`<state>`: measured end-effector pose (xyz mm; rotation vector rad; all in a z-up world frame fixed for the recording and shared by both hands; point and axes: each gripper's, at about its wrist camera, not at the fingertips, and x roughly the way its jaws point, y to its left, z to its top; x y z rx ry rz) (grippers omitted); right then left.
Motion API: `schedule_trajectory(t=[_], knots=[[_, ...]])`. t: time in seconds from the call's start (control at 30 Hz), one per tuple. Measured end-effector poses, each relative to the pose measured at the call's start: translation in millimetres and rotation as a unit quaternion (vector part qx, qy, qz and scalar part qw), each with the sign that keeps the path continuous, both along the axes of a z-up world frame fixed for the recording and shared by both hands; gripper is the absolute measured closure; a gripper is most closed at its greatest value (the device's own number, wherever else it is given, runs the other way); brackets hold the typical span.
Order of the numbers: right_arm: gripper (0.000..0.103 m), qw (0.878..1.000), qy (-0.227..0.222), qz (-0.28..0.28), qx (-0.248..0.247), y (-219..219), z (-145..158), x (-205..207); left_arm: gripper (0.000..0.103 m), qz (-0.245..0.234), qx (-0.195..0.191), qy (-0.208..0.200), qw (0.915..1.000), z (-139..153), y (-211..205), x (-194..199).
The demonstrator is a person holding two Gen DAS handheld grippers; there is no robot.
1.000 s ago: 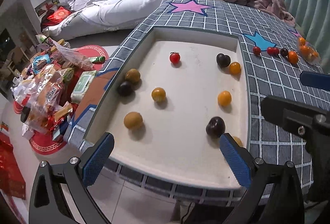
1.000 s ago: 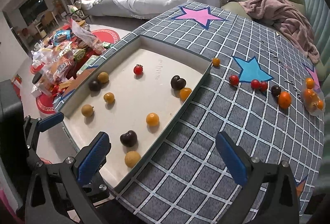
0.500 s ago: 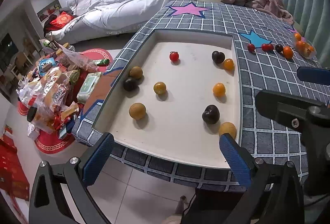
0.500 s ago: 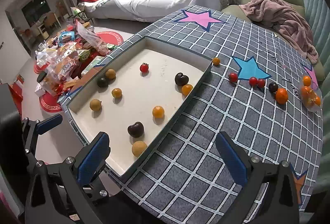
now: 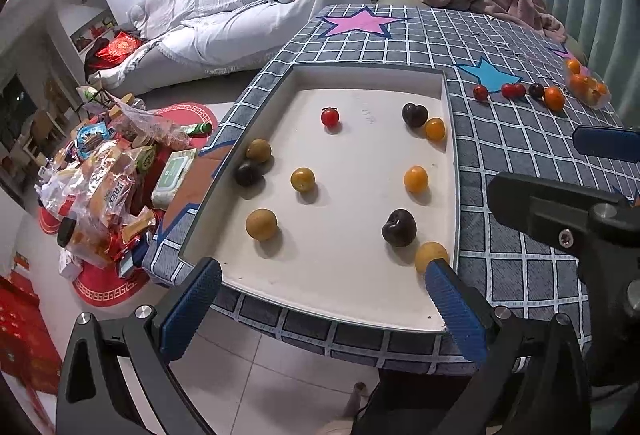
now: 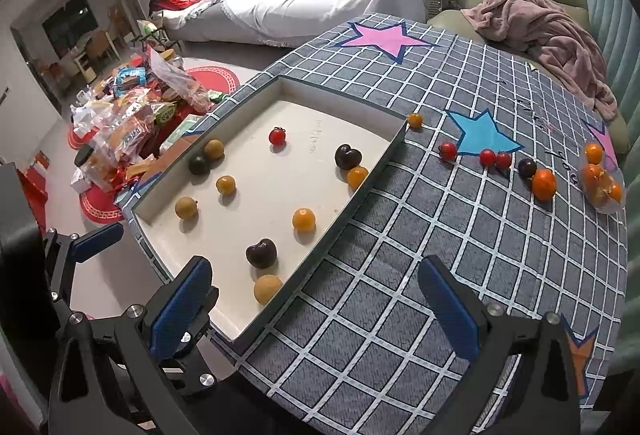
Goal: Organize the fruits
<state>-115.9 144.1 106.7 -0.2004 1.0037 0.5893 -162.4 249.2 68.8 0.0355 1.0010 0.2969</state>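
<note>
A shallow white tray (image 5: pixel 360 291) (image 6: pixel 224 259) is sunk into the checked tablecloth and holds several small fruits: a red tomato (image 5: pixel 330 117) (image 6: pixel 277 136), dark plums (image 5: pixel 399 227) (image 6: pixel 261 253), orange ones (image 5: pixel 415 179) (image 6: pixel 303 219) and tan ones (image 5: pixel 261 224) (image 6: pixel 267 288). More red, dark and orange fruits (image 5: pixel 554 97) (image 6: pixel 543 185) lie in a row on the cloth at the right. My left gripper (image 5: pixel 320 299) hangs open at the tray's near edge. My right gripper (image 6: pixel 316 301) is open over the tray's near right corner. Both hold nothing.
A clear bag of oranges (image 5: pixel 588 89) (image 6: pixel 602 181) lies at the table's far right. A pink blanket (image 6: pixel 552 43) drapes a chair behind. Snack packets (image 5: pixel 100 187) clutter the floor on the left, before a sofa (image 5: pixel 240 7).
Both grippers have drawn back and up from the table, so the tray and fruits look smaller and the floor below the near edge shows. Nothing was picked up.
</note>
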Motion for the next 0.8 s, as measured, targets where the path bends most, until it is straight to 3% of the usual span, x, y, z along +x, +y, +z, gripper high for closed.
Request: schedule_trajectory(t=[0.8], knots=[[0.000,1.000,0.001,0.000,0.002,-1.2,0.1,0.6,0.000,-0.005,-0.001,0.000,1.0000,0.7,-4.5,0.0]])
